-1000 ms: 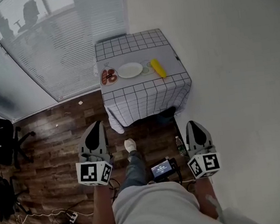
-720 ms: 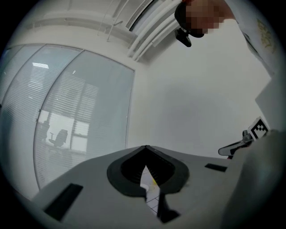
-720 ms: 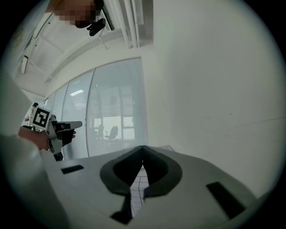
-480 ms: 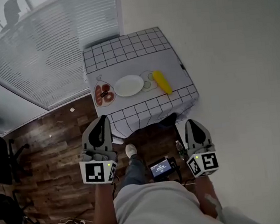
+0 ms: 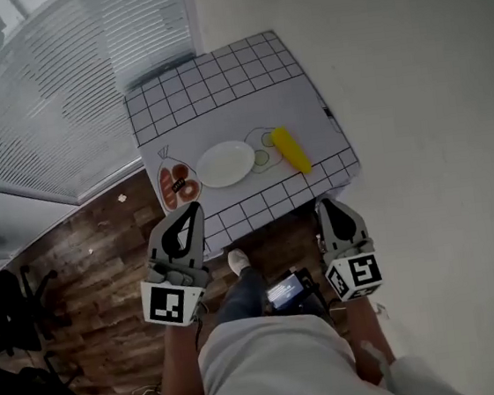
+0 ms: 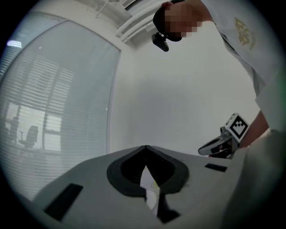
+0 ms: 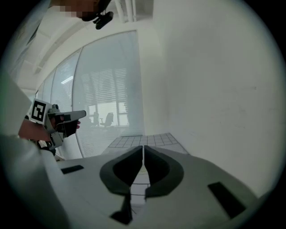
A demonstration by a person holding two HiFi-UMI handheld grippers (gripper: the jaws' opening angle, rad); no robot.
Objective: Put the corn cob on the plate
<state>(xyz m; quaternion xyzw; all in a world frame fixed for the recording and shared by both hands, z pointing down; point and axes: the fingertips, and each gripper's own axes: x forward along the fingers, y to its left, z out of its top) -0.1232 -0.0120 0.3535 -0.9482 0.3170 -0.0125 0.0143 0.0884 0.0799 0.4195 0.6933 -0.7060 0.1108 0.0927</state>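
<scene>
A yellow corn cob (image 5: pixel 291 149) lies on the checked tablecloth (image 5: pixel 216 81), just right of a white plate (image 5: pixel 225 164) that has nothing on it. Both sit near the table's front edge. My left gripper (image 5: pixel 193 209) is shut and empty, held in front of the table's front left corner. My right gripper (image 5: pixel 326 204) is shut and empty too, at the table's front right edge below the corn. In the left gripper view the jaws (image 6: pixel 145 148) meet at the tips, with a slice of the plate showing through the gap behind them. The right gripper view shows its jaws (image 7: pixel 143 147) closed over the checked cloth.
A bag of red sausages (image 5: pixel 177 184) lies left of the plate. Cucumber slices (image 5: pixel 264 149) lie between plate and corn. A white wall (image 5: pixel 411 85) runs along the table's right side. Window blinds (image 5: pixel 56 81) stand at the left. Wood floor (image 5: pixel 96 271) lies below, with a device (image 5: pixel 284 291) by my feet.
The table has come much nearer and larger in the head view. Both grippers have advanced to its front edge, still shut. The cables and chair on the floor have slid out of view.
</scene>
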